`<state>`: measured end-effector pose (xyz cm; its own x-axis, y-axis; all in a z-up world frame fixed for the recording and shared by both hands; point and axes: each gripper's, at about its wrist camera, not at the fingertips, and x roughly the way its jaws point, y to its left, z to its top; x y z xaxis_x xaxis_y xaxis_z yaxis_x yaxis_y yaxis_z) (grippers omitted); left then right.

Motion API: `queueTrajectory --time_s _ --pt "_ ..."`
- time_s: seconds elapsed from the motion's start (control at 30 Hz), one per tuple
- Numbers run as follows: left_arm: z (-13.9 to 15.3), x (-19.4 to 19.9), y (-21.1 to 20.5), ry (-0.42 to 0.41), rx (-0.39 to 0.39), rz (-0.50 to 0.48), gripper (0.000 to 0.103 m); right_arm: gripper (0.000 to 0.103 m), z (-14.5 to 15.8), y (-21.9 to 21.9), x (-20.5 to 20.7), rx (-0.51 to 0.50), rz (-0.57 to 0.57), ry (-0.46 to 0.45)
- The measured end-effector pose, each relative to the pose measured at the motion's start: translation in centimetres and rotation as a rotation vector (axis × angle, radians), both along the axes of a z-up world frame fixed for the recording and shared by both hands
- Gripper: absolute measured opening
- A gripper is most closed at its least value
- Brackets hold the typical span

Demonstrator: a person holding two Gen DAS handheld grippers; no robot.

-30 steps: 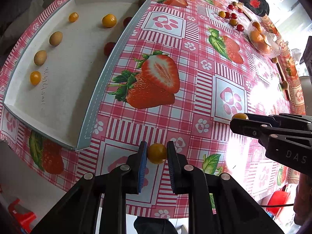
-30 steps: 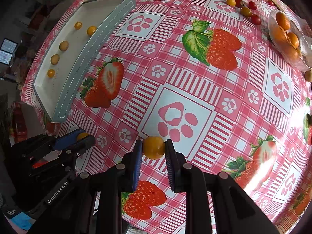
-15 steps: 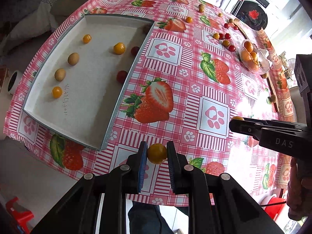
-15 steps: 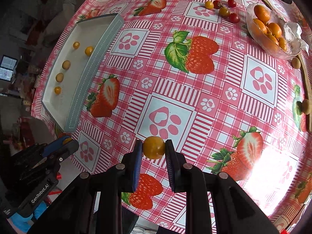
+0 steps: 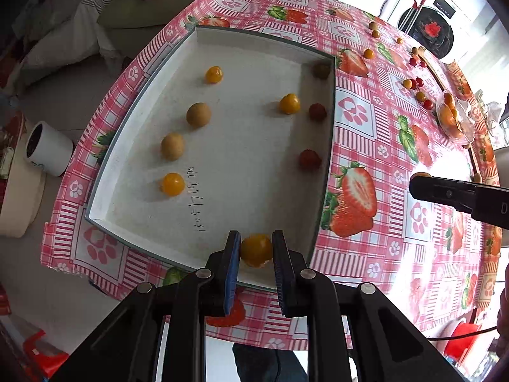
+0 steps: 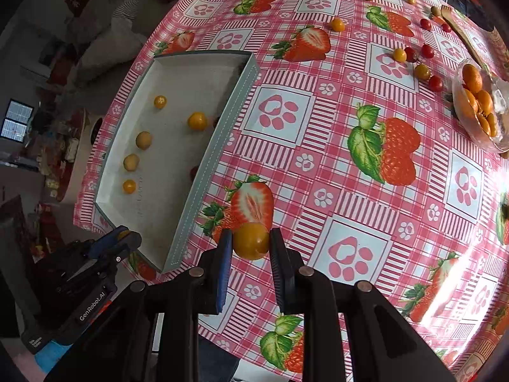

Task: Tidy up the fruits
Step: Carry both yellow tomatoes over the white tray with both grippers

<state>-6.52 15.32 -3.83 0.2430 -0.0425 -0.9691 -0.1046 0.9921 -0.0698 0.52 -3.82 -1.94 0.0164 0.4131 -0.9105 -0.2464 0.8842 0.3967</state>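
My left gripper (image 5: pixel 256 248) is shut on a yellow cherry tomato (image 5: pixel 256 249), held above the near end of the white tray (image 5: pixel 248 165). The tray holds several fruits: yellow tomatoes (image 5: pixel 172 184), brownish round fruits (image 5: pixel 198 114) and red tomatoes (image 5: pixel 309 158). My right gripper (image 6: pixel 249 242) is shut on another yellow cherry tomato (image 6: pixel 251 240) above the strawberry tablecloth, to the right of the tray (image 6: pixel 178 146). In the right wrist view the left gripper (image 6: pixel 125 238) shows at lower left over the tray's near corner. In the left wrist view the right gripper (image 5: pixel 421 182) enters from the right edge.
Loose red and yellow tomatoes (image 6: pixel 423 71) lie on the far part of the tablecloth. A clear bowl of orange fruits (image 6: pixel 477 105) stands at the right. A wooden utensil (image 6: pixel 461 35) lies beyond it. A white cup (image 5: pixel 47 148) stands on the floor left of the table.
Both grippers rose and moved left toward the tray, each still holding its tomato. The left one went from over the tablecloth to over the tray's near end.
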Motion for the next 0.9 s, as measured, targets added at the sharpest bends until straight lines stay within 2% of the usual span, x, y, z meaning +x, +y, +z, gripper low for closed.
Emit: queueTrajectory --time_s 0.13,0.43,0.9 --pt "-1.7 1.0 1.8 0.030 0.009 -0.027 0.022 0.025 -0.5 3.9 1.1 -0.003 -0.002 0.004" --pt "-3.4 2.5 2.4 0.044 0.012 -0.094 0.022 0.025 -2.3 10.6 3.7 -0.052 0.033 0.016" --pt "-4.6 3.3 1.8 0.057 0.014 -0.150 0.022 0.027 -6.4 13.9 5.7 -0.125 0.021 0.089"
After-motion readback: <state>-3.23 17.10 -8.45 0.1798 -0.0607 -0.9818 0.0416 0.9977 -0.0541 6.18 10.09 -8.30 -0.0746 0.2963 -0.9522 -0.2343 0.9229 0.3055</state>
